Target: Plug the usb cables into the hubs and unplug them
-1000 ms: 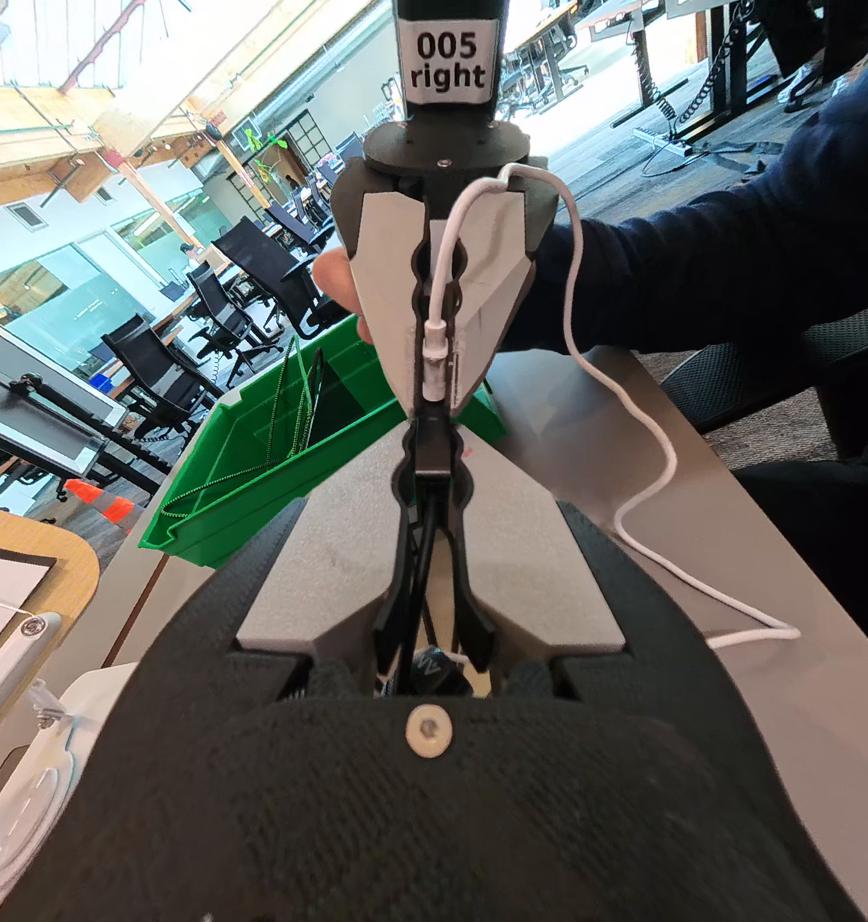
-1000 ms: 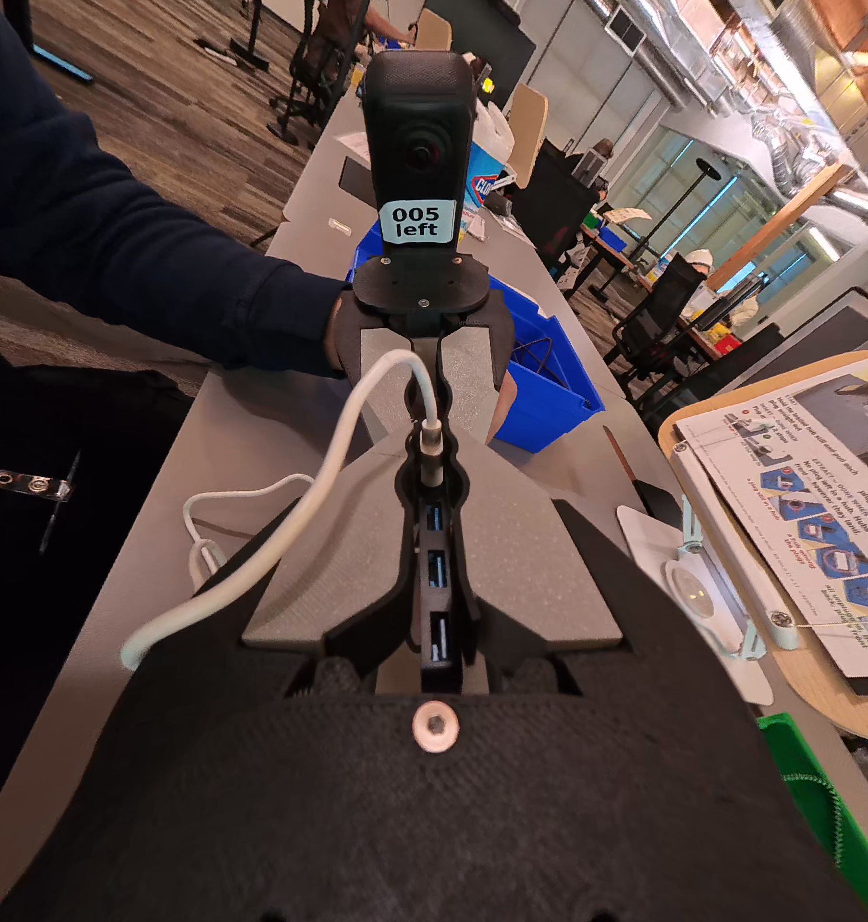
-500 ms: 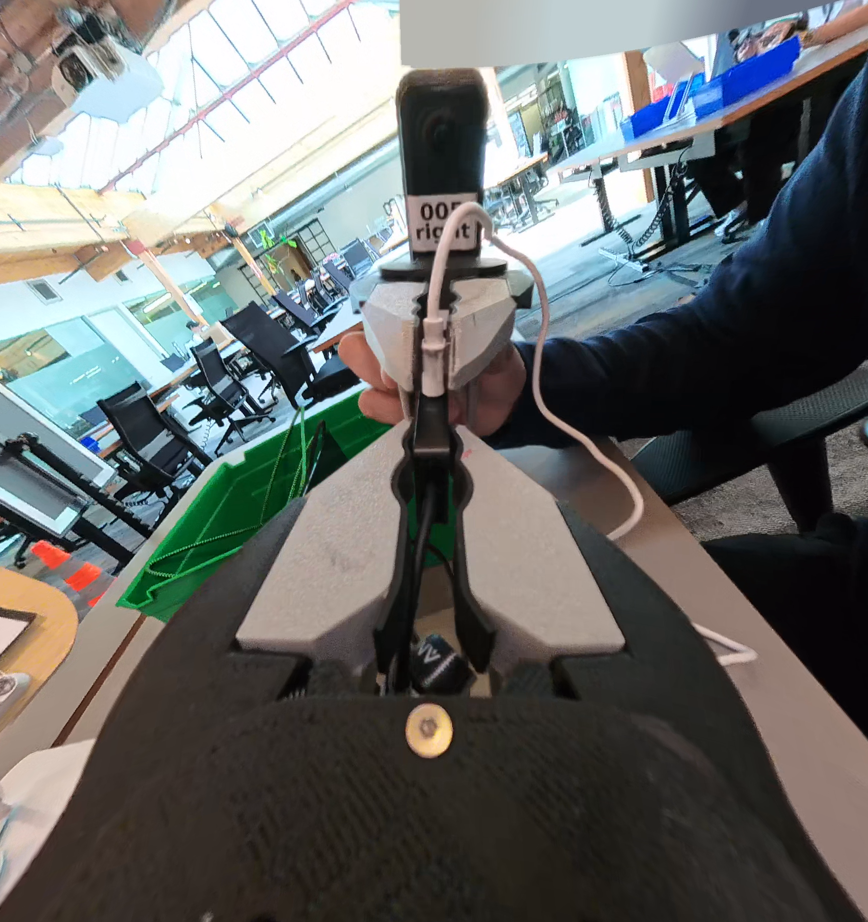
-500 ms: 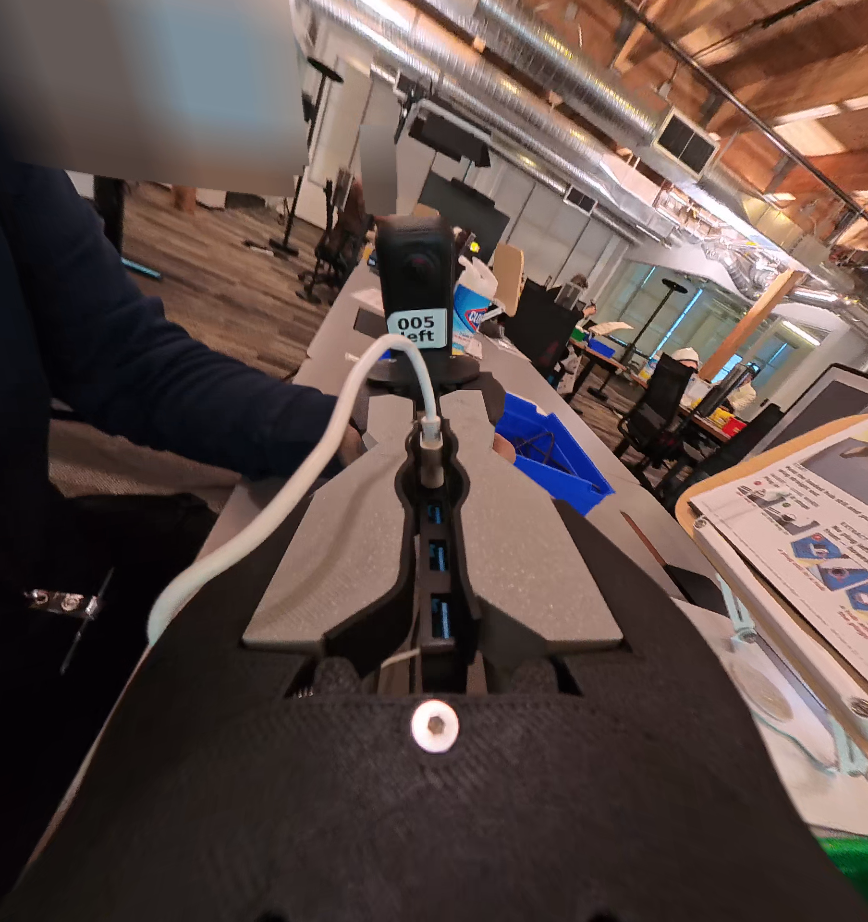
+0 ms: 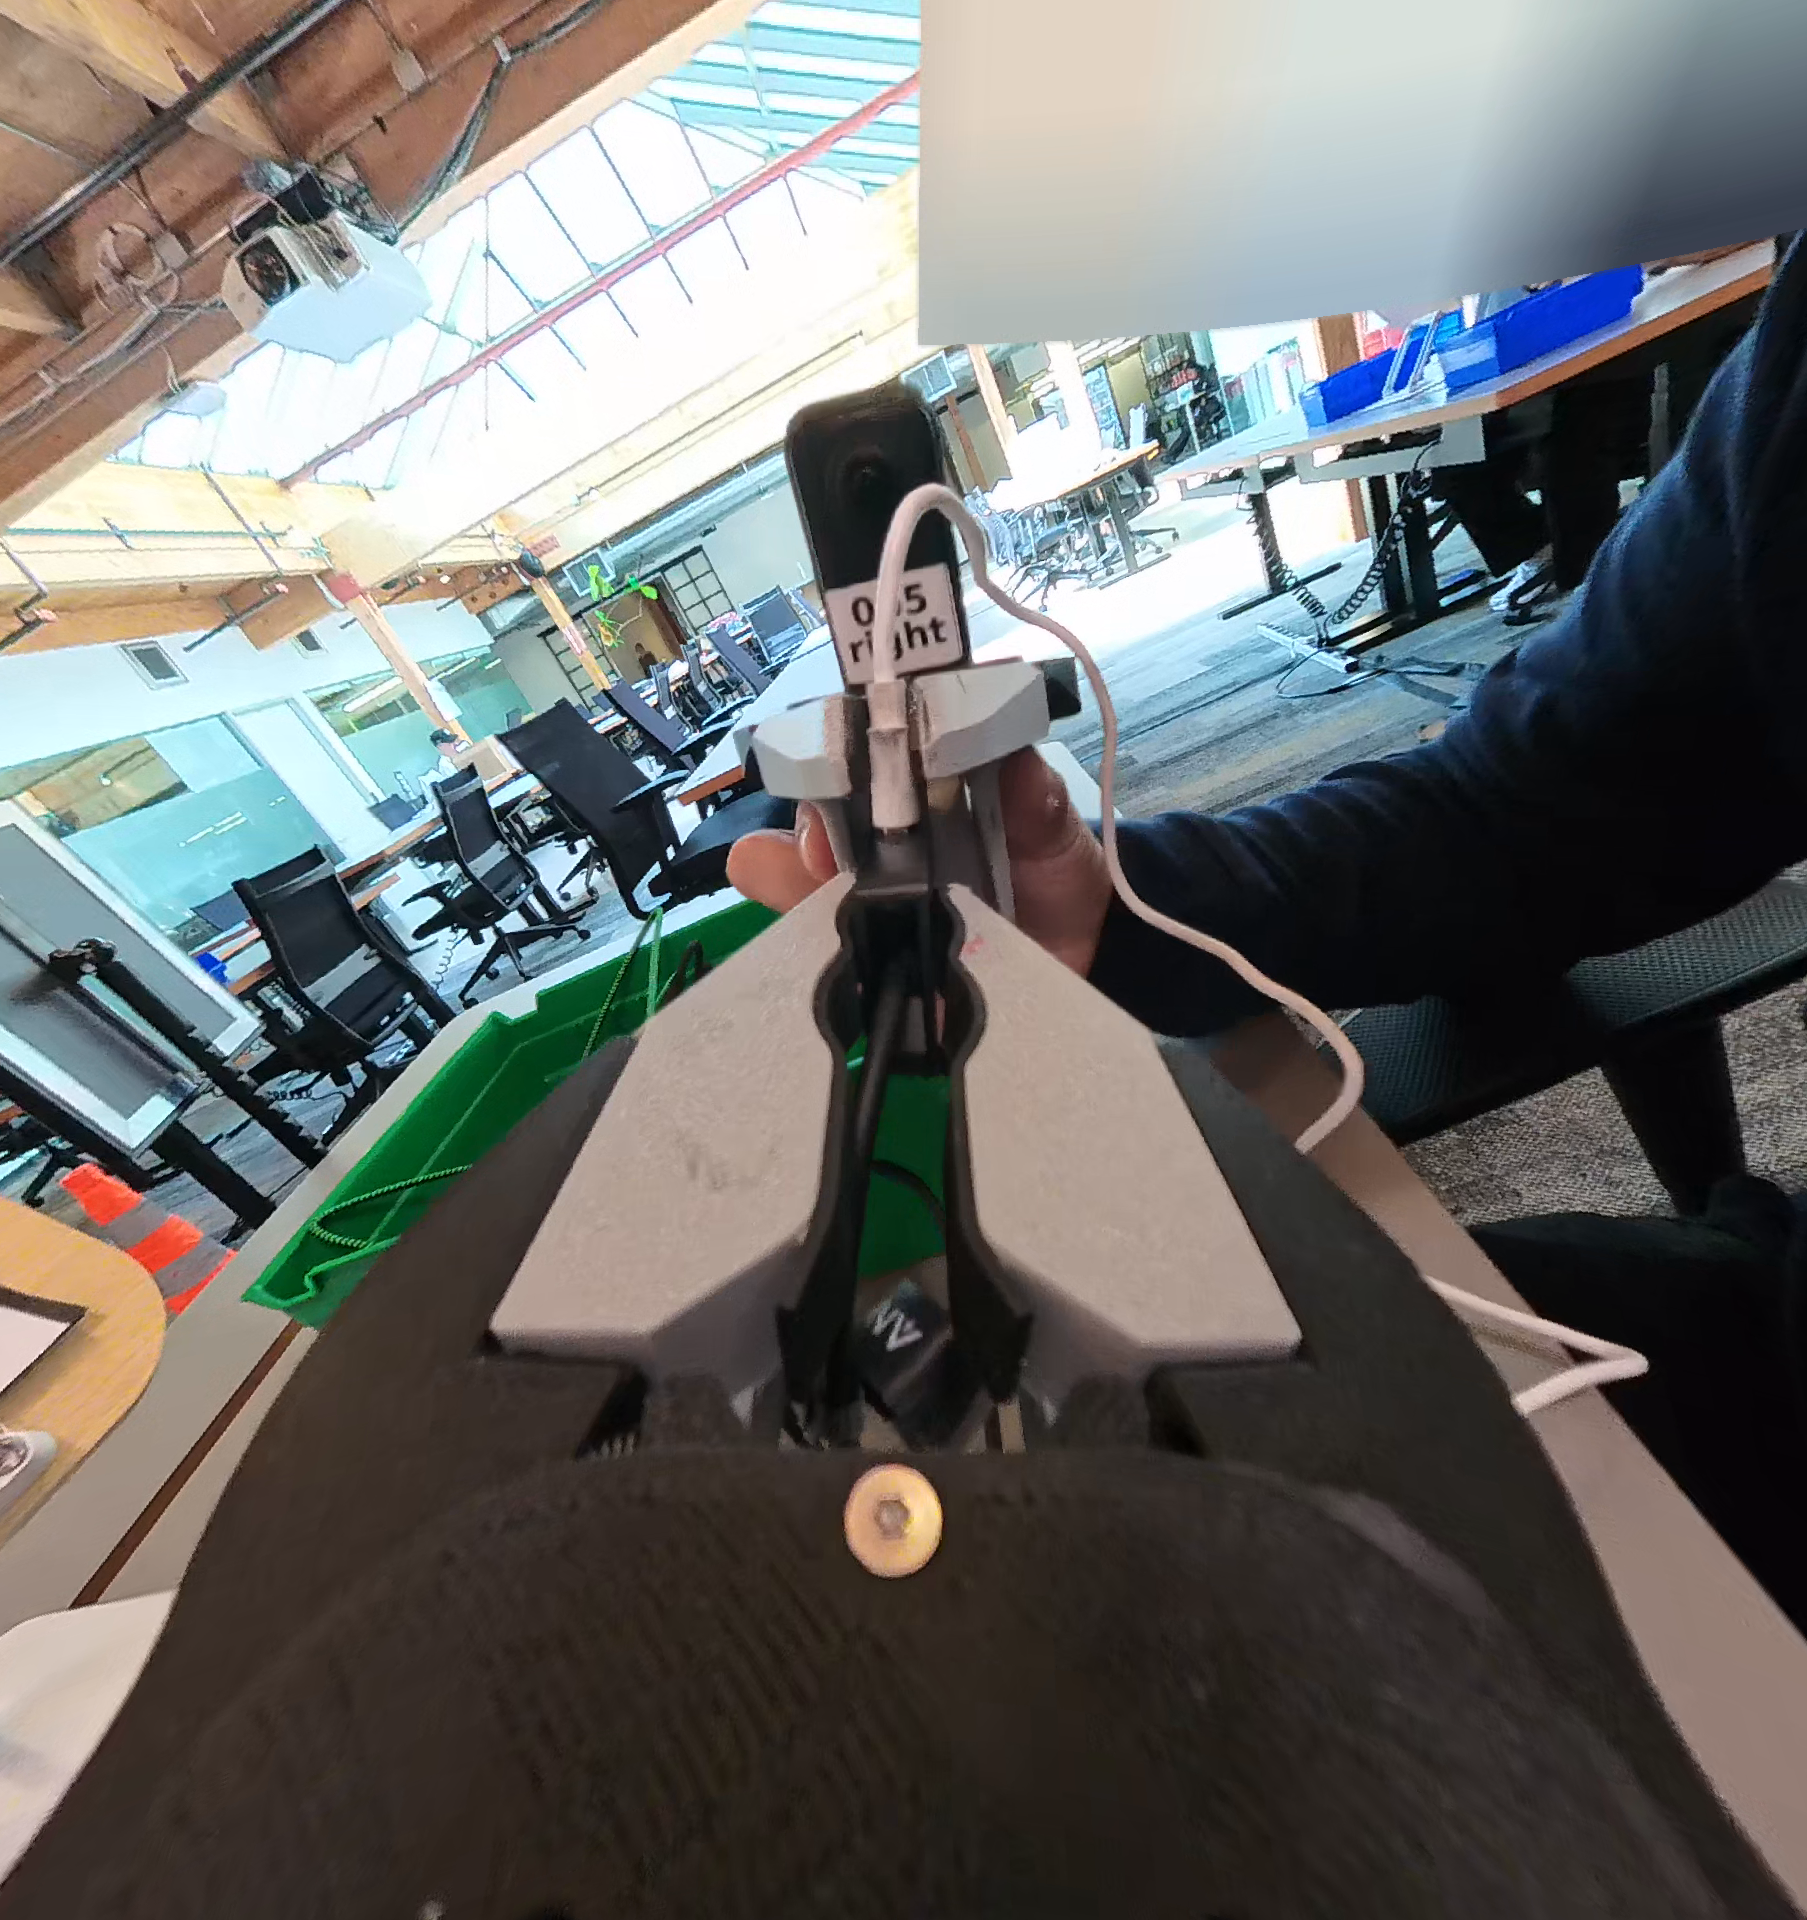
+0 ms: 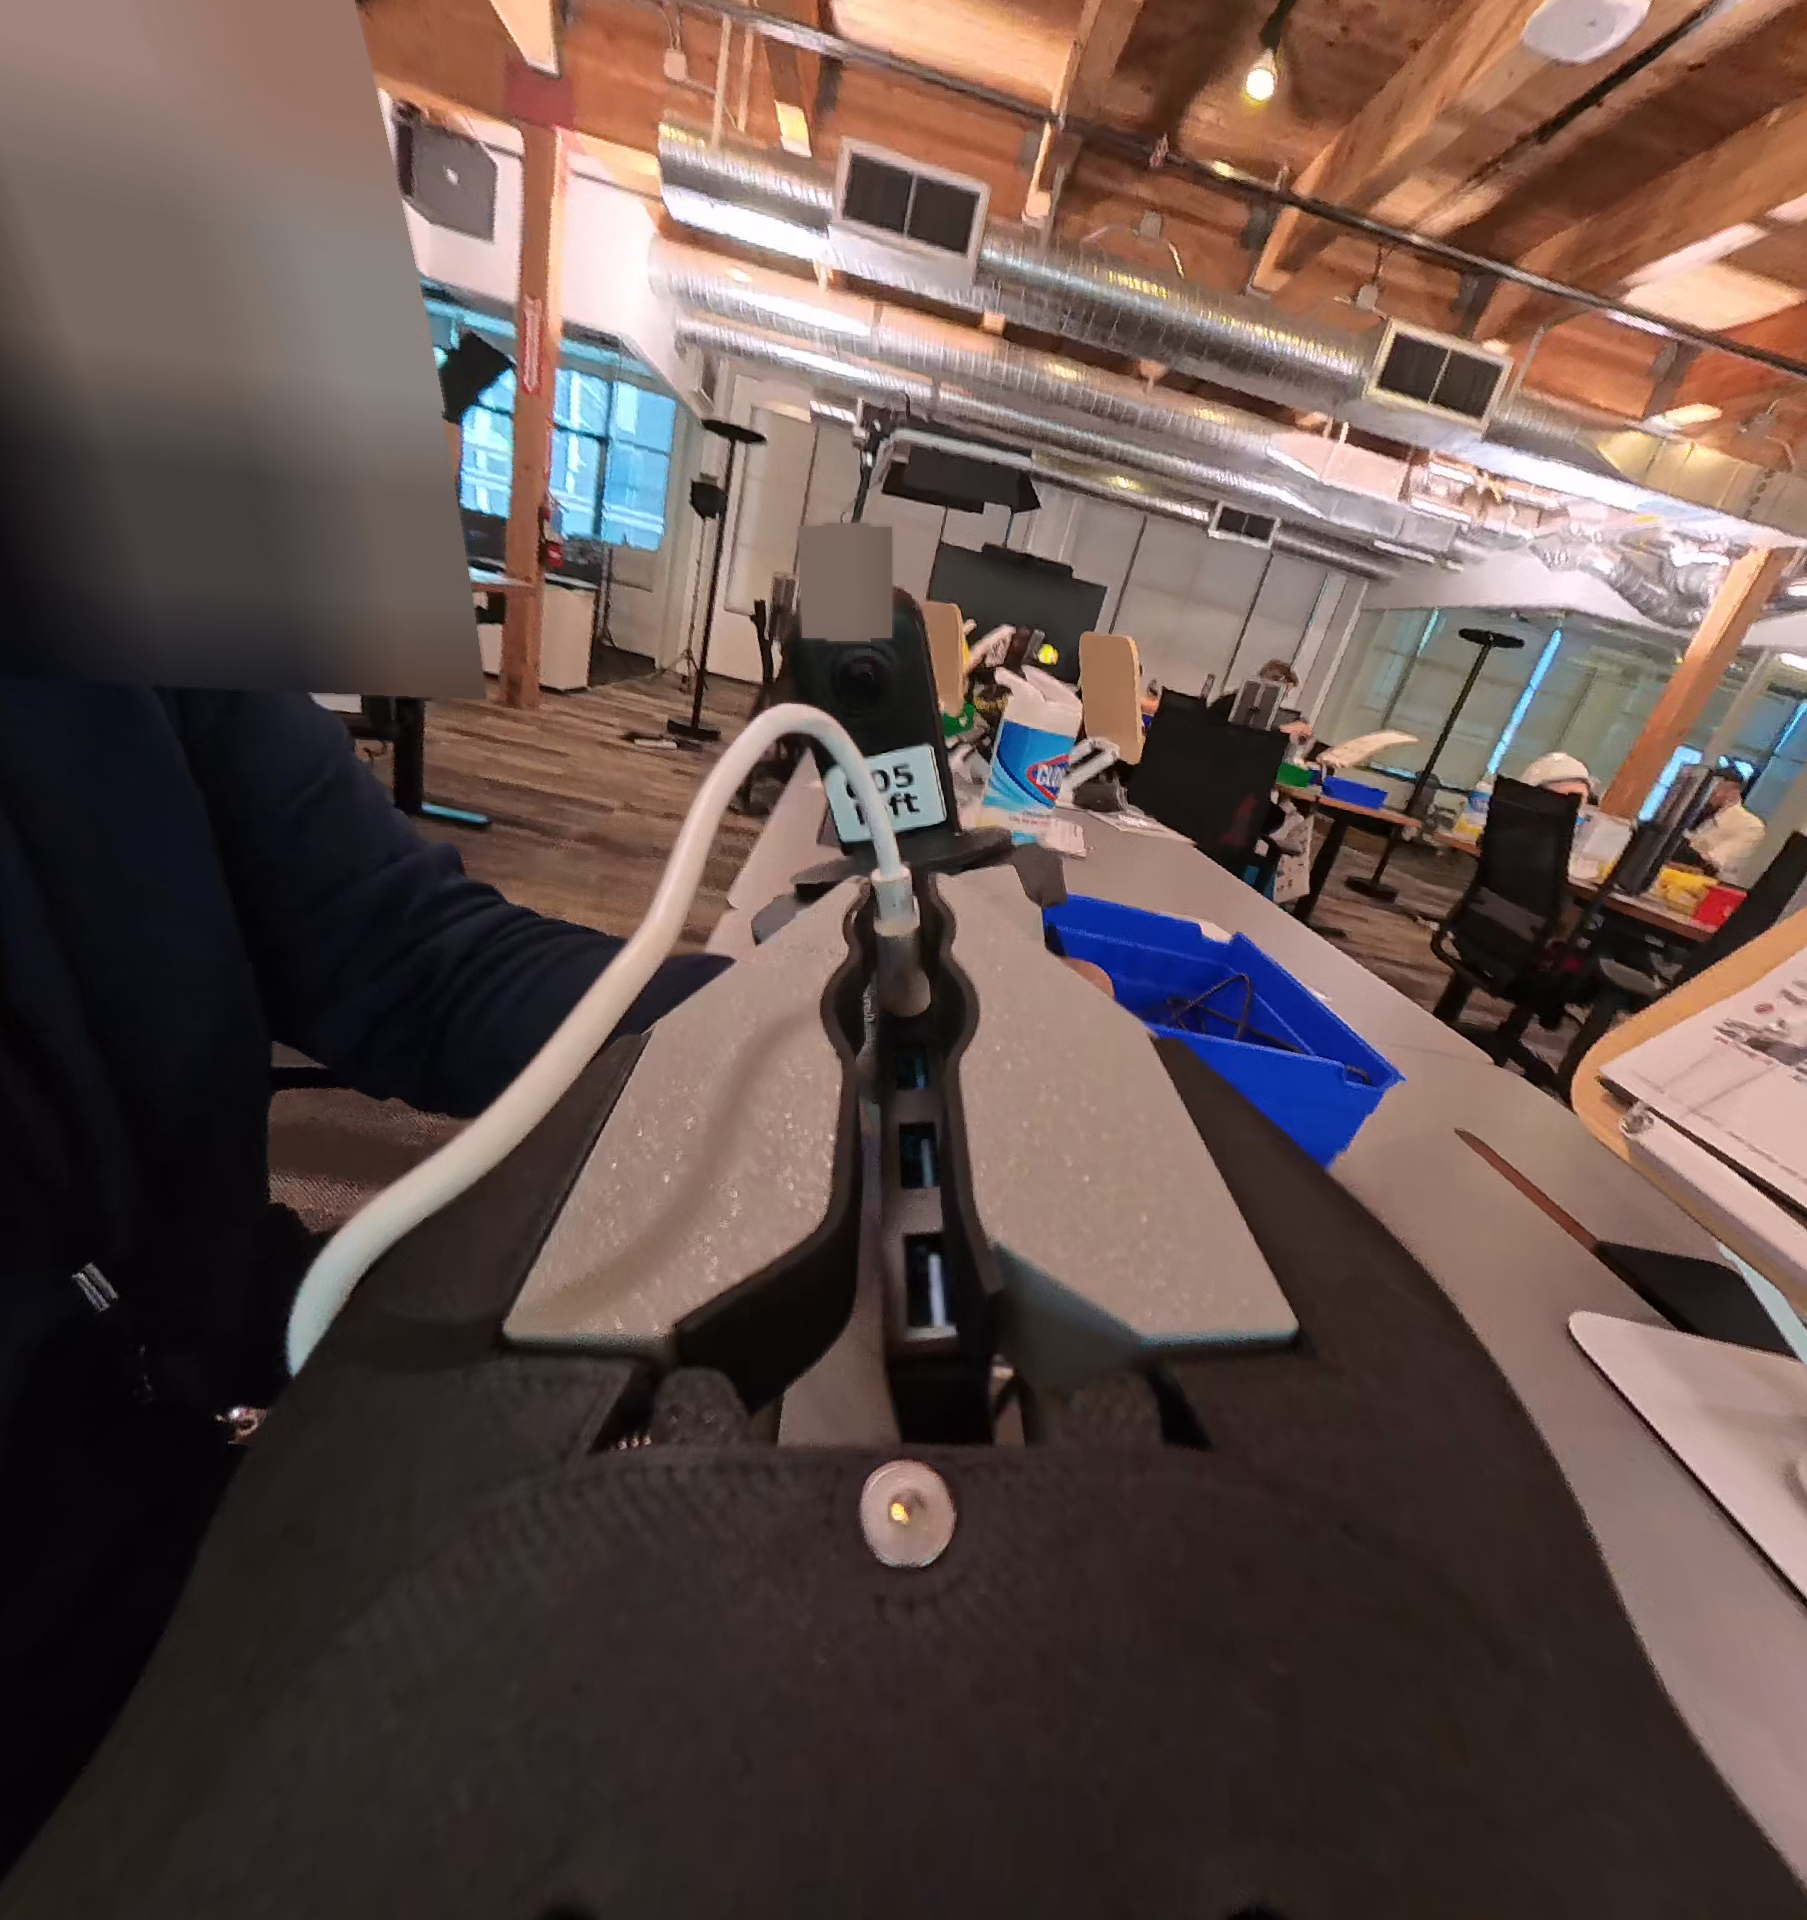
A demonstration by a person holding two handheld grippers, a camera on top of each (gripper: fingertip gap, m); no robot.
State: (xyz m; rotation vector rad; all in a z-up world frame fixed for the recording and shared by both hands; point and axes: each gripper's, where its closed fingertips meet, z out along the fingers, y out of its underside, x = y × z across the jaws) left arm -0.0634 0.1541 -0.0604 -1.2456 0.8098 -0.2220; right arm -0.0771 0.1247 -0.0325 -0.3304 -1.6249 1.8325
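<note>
My left gripper (image 5: pixel 894 906) is shut on a dark USB hub (image 5: pixel 893 881), whose black cable (image 5: pixel 868 1091) runs back between my fingers. Facing it, my right gripper (image 5: pixel 891 769) is shut on the white USB plug (image 5: pixel 893 777). The plug meets the hub's end. In the right wrist view my right gripper (image 6: pixel 899 935) pinches the plug (image 6: pixel 901 961) at its tips. The hub (image 6: pixel 920 1153) with its blue ports shows through the finger gap below. The white cable (image 6: pixel 608 1018) loops left and down. I cannot tell how deep the plug sits.
Both grippers are held above a grey table (image 5: pixel 1398 1226). A green bin (image 5: pixel 442 1164) is behind on one side, a blue bin (image 6: pixel 1221 1008) on the other. Papers on a wooden board (image 6: pixel 1761 1070) lie at the right. A dark sleeve (image 5: pixel 1501 810) reaches in.
Both grippers have risen and tilted upward together, so more ceiling shows. The right gripper now looks farther off in the left wrist view. Plug and hub stay together.
</note>
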